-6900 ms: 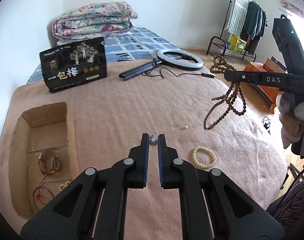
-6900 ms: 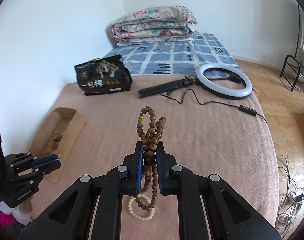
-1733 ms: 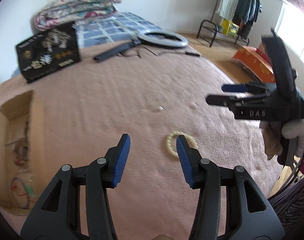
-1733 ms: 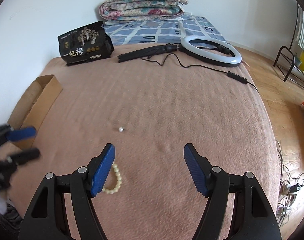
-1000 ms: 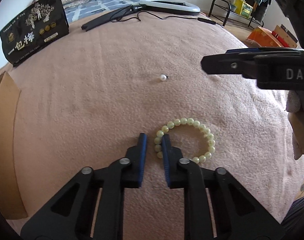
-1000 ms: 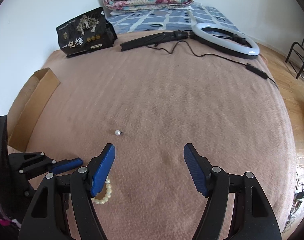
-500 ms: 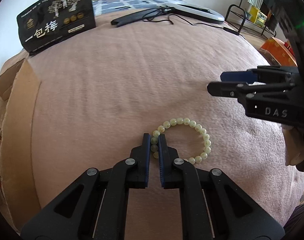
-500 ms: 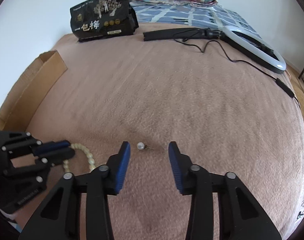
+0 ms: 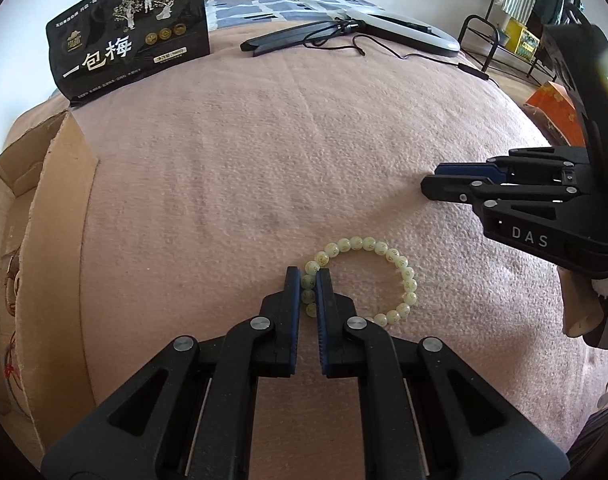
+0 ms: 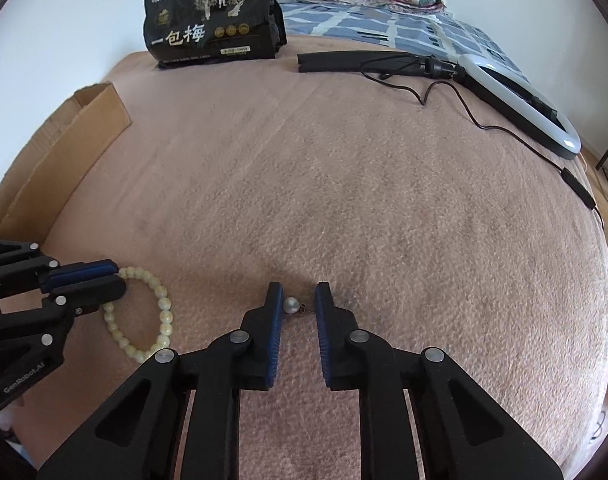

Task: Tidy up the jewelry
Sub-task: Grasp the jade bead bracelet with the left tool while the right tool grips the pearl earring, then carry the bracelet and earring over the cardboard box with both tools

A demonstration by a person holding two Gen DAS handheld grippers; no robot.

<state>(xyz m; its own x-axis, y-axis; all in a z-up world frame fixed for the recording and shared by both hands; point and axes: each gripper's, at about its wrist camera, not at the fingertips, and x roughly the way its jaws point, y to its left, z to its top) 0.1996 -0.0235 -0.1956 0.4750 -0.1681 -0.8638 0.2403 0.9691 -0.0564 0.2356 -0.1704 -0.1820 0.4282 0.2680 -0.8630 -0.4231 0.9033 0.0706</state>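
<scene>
A pale green bead bracelet [image 9: 400, 264] lies on the pink blanket [image 9: 304, 140]. My left gripper [image 9: 308, 276] is shut on the bracelet's left side, and the beads show between its blue pads. In the right wrist view the same bracelet [image 10: 163, 304] hangs from the left gripper [image 10: 113, 278] at the lower left. A small pearl earring [image 10: 291, 305] lies between the jaws of my right gripper [image 10: 295, 292]. Those jaws are closing. The pearl meets the left pad and its pin meets the right one. The right gripper [image 9: 432, 179] also shows at the right edge of the left wrist view.
An open cardboard box [image 9: 59, 208] with some jewelry inside stands at the left edge of the bed. A black snack bag [image 10: 211, 28] stands at the back. A ring light [image 10: 516, 92] with its folded stand and cable lies at the back right. Folded quilts lie behind.
My right gripper came down over the pearl earring and its jaws narrowed from wide to tight around it. My left gripper stayed shut on the bracelet and drew it slightly left.
</scene>
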